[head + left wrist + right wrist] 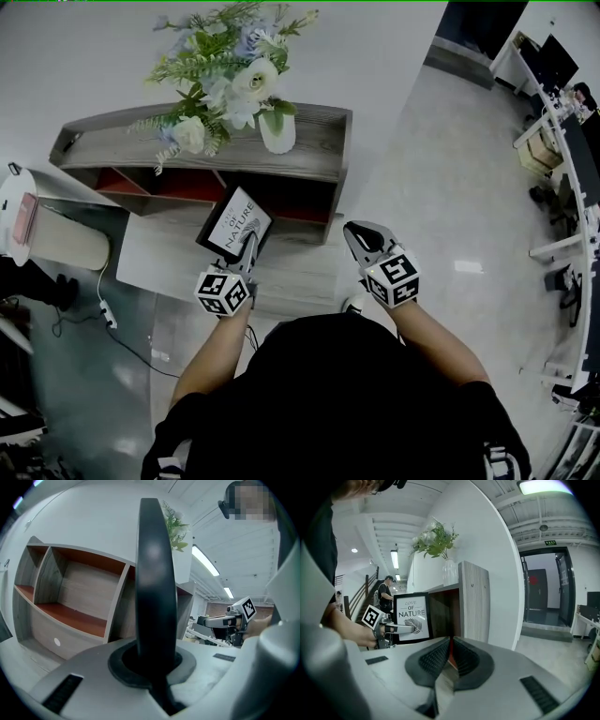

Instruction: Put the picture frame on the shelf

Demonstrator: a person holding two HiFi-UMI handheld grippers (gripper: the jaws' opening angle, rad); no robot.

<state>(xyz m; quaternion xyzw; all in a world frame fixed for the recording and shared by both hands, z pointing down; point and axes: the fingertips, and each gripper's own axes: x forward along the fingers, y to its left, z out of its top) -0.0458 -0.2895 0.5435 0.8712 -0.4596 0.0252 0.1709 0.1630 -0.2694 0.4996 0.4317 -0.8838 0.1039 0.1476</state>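
The black picture frame [234, 225], printed "love of nature", is tilted in front of the shelf's open middle compartment. My left gripper [249, 246] is shut on its lower edge. In the left gripper view the frame [154, 583] stands edge-on between the jaws, with the grey wooden shelf [79, 597] and its red-lined compartments behind it. My right gripper [361, 234] is shut and empty, just off the shelf's right end. The right gripper view shows its closed jaws [451, 653], with the frame [411, 618] and the left gripper [401, 629] to the left.
A white vase of flowers [277, 131] stands on the shelf top [309, 150]. A lower grey ledge [159, 253] runs in front of the shelf. A white round stand [23, 220] and a floor cable [105, 309] lie left. Desks [553, 122] stand far right.
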